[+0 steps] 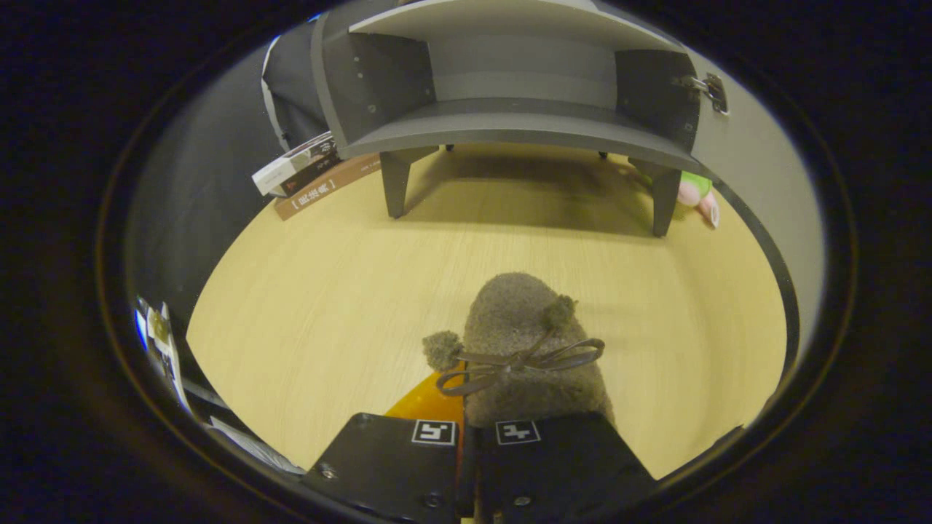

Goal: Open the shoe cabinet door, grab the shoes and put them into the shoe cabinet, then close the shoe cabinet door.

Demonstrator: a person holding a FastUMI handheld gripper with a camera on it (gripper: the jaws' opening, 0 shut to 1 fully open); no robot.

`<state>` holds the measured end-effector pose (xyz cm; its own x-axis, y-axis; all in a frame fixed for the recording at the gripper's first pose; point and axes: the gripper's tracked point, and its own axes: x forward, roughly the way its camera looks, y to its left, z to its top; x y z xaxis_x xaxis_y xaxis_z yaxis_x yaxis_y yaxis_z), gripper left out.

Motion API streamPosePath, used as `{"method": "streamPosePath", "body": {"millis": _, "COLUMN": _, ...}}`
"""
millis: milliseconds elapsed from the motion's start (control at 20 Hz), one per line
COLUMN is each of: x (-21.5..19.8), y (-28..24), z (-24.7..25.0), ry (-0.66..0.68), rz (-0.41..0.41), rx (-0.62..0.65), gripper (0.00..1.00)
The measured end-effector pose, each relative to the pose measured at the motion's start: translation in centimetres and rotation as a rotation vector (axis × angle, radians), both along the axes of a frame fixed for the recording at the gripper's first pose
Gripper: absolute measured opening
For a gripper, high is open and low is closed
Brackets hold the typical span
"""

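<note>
gripper view. the gripper (466, 437) has its two fingers drawn close together and, by the look of it, clamped on the heel end of a grey-brown fuzzy shoe (520, 342), whose toe points ahead toward the shoe cabinet (510, 120). the cabinet stands well beyond the shoe on the wooden floor (306, 291), its door (750, 153) swung open to the right, the lower shelf bare. books (313, 175) lie beside its left leg. likely risks: the soft shoe slipping from a shallow grip, or its toe catching the shelf's front edge on entry.
</note>
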<state>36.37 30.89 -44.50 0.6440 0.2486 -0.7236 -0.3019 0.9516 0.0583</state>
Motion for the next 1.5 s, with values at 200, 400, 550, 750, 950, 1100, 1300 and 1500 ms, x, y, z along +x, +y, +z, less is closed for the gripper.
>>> {"method": "streamPosePath", "body": {"millis": 200, "x": -0.9, "y": 0.7, "z": 4.4, "ry": -0.060, "rz": 0.038, "rx": 0.019, "gripper": 0.07}}
{"method": "streamPosePath", "body": {"millis": 400, "x": -1.1, "y": 0.6, "z": 10.8, "ry": -0.192, "rz": 0.071, "rx": 0.005, "gripper": 0.06}}
{"method": "streamPosePath", "body": {"millis": 550, "x": -1.3, "y": 0.9, "z": 16.1, "ry": -0.261, "rz": 0.061, "rx": 0.053, "gripper": 0.06}}
{"method": "streamPosePath", "body": {"millis": 750, "x": -1.0, "y": 0.7, "z": 24.2, "ry": -0.393, "rz": 0.030, "rx": 0.083, "gripper": 0.06}}
{"method": "streamPosePath", "body": {"millis": 950, "x": 0.6, "y": 0.8, "z": 31.5, "ry": -0.498, "rz": 0.000, "rx": 0.115, "gripper": 0.06}}
{"method": "streamPosePath", "body": {"millis": 1100, "x": 2.3, "y": 0.4, "z": 36.3, "ry": -0.576, "rz": -0.021, "rx": 0.109, "gripper": 0.06}}
{"method": "streamPosePath", "body": {"millis": 1300, "x": 5.6, "y": 0.8, "z": 40.9, "ry": -0.616, "rz": -0.058, "rx": 0.117, "gripper": 0.06}}
{"method": "streamPosePath", "body": {"millis": 1500, "x": 10.4, "y": 1.2, "z": 44.4, "ry": -0.654, "rz": -0.092, "rx": 0.094, "gripper": 0.06}}
